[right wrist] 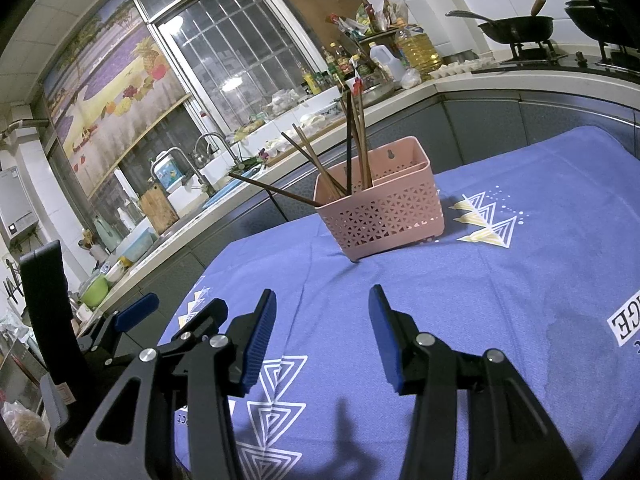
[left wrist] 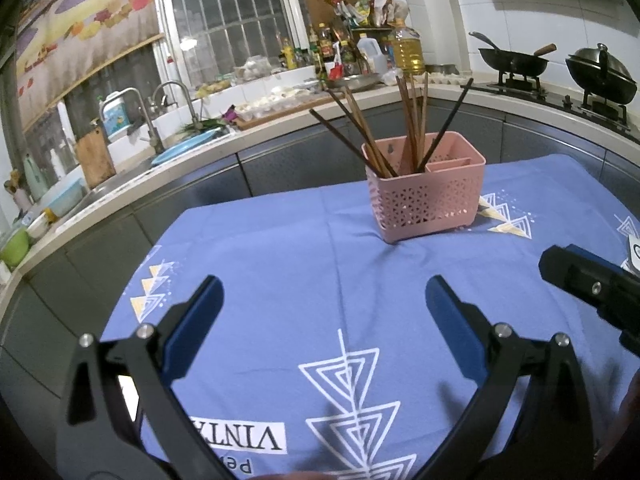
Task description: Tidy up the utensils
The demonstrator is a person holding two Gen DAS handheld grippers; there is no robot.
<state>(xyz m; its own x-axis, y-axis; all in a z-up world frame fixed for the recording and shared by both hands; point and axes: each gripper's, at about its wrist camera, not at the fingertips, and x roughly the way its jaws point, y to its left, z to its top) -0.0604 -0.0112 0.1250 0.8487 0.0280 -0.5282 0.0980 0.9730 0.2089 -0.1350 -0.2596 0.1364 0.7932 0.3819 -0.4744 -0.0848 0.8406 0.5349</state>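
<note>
A pink perforated utensil holder (left wrist: 426,196) stands on the blue tablecloth (left wrist: 280,248) and holds several brown and black chopsticks (left wrist: 412,120) leaning outward. It also shows in the right wrist view (right wrist: 380,208) with the chopsticks (right wrist: 352,144). My left gripper (left wrist: 324,300) is open and empty, hovering over the cloth well short of the holder. My right gripper (right wrist: 322,308) is open and empty, also short of the holder. The right gripper's body (left wrist: 592,288) shows at the right edge of the left wrist view; the left gripper's finger (right wrist: 136,312) shows at the left of the right wrist view.
A kitchen counter (left wrist: 280,120) curves behind the table with a sink and faucet (left wrist: 168,108), bottles (left wrist: 406,48) and two black woks on a stove (left wrist: 516,62). The table's far edge lies just behind the holder.
</note>
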